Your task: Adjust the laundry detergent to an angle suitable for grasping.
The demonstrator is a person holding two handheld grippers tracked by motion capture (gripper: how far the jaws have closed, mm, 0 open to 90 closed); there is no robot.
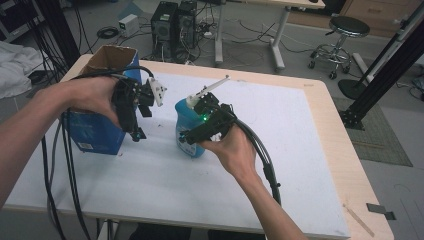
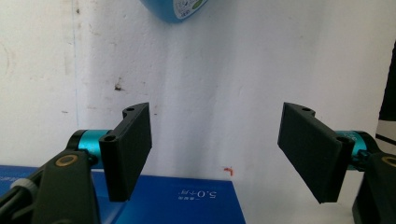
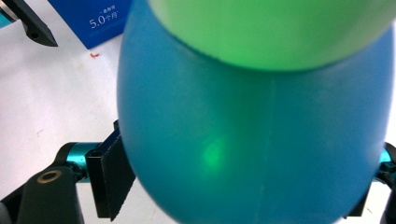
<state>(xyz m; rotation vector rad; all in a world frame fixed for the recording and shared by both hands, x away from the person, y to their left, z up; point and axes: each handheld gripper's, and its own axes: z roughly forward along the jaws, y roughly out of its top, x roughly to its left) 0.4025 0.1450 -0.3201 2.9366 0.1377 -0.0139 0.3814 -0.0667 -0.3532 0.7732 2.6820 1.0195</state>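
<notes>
One blue bottle (image 1: 189, 131) clamped in the right gripper (image 1: 192, 136), one blue box (image 1: 97, 131) printed "5.0", left gripper (image 1: 136, 125) gaping wide, holding nothing, white table (image 1: 280, 130).

We see a translucent blue bottle (image 1: 189, 131) with a white spray top and a label that reads green and white where it shows. In the right gripper view its body is deep blue with a pale green band above and a small green glint of light on it. The box (image 1: 102, 107) beside it is royal blue with white lettering and a brown cardboard inside. Both grippers, the left gripper (image 1: 136, 117) and the right gripper (image 1: 197, 131), are black, with teal collars behind their black jaws and brass-coloured rivets. The tabletop (image 1: 280, 125) is white with small dark and red specks, edged in pale wood.
</notes>
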